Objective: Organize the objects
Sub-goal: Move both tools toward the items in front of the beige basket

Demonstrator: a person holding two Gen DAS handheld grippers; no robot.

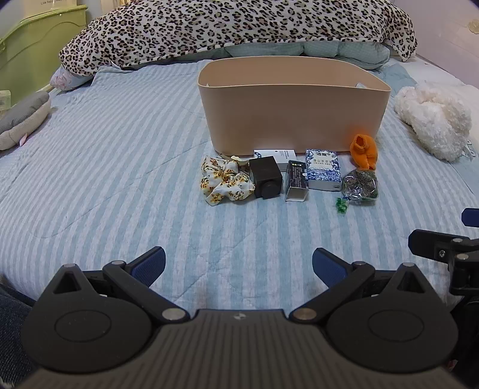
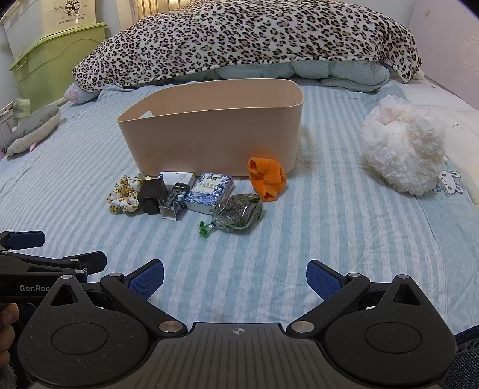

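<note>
A beige plastic bin stands on the striped bed. In front of it lies a row of small things: a floral scrunchie, a black cube, a dark small carton, a blue-and-white box, a clear bag of dried herbs, and an orange cloth piece. A white box sits behind them. My left gripper and right gripper hover open over the bedspread, well short of the row, holding nothing.
A leopard-print blanket is piled behind the bin. A white fluffy plush lies at the right, a grey cushion at the left, and a green storage box stands beside the bed. Bare striped bedspread lies between grippers and objects.
</note>
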